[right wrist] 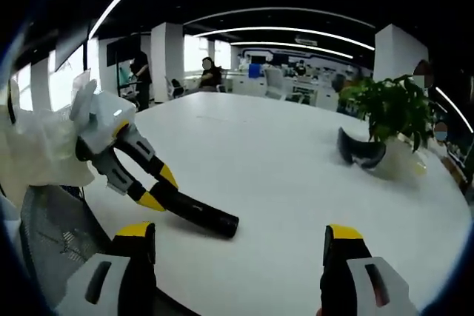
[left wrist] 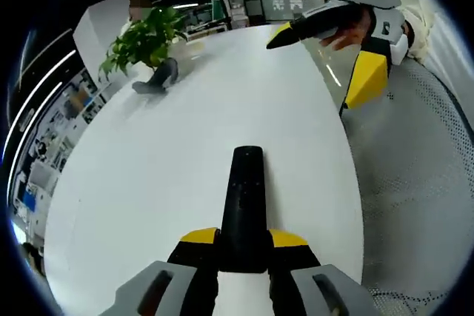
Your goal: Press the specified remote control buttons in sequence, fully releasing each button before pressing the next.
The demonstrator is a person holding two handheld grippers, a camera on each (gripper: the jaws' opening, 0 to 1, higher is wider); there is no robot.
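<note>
The left hand-held gripper (left wrist: 243, 246) is clamped on the near end of the black remote control (left wrist: 244, 205), holding it low over the white desk (left wrist: 148, 183) with its button face up, probably to steady it for pressing. The right hand-held gripper (right wrist: 241, 246) hangs with jaws wide apart (nothing between them). Farther off, a pot (right wrist: 396, 160) holds a leafy plant (right wrist: 389, 109).

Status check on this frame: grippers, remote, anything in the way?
Left gripper shut on remote, held over the white table. Right gripper open, holding nothing, short of the remote. Potted plant far across the table, not obstructing.
</note>
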